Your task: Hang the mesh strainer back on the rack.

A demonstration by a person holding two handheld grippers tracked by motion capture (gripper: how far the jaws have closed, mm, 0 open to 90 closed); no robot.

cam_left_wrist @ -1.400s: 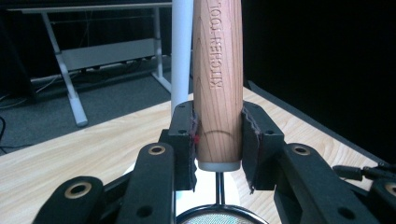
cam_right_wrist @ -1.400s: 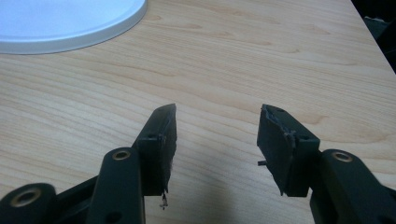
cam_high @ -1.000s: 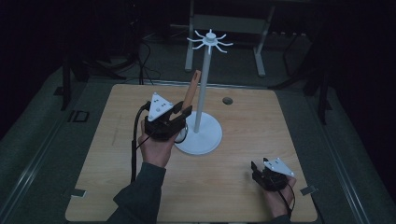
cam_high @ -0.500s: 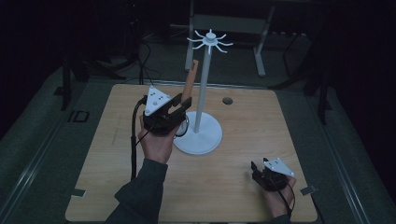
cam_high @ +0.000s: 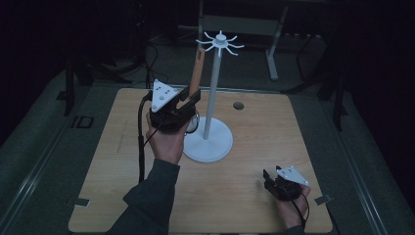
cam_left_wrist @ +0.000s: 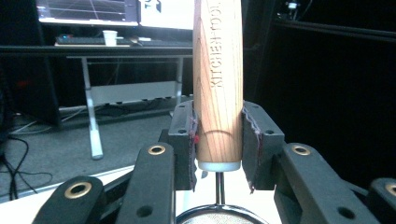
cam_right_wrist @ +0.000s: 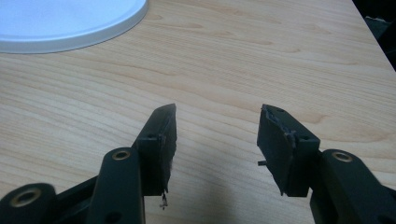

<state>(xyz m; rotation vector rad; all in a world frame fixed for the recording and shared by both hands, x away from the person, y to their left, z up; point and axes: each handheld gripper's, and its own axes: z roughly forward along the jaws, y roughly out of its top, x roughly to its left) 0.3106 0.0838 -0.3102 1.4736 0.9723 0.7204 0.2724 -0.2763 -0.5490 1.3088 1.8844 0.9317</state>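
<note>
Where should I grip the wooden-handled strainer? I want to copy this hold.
Grip the wooden handle low, near its white collar, jaws closing on its opposite sides from the person's side. It stands upright and straight-sided, as the left hand-held gripper holds it now.

I see black grippers, left (cam_high: 188,100) and right (cam_high: 268,178), each topped by a grey three-cornered plate, brass rivets at the jaws, black cables trailing, dark grey sleeve (cam_high: 149,196).

"KITCHEN TOOL" on wooden handle (cam_left_wrist: 218,79)
</note>
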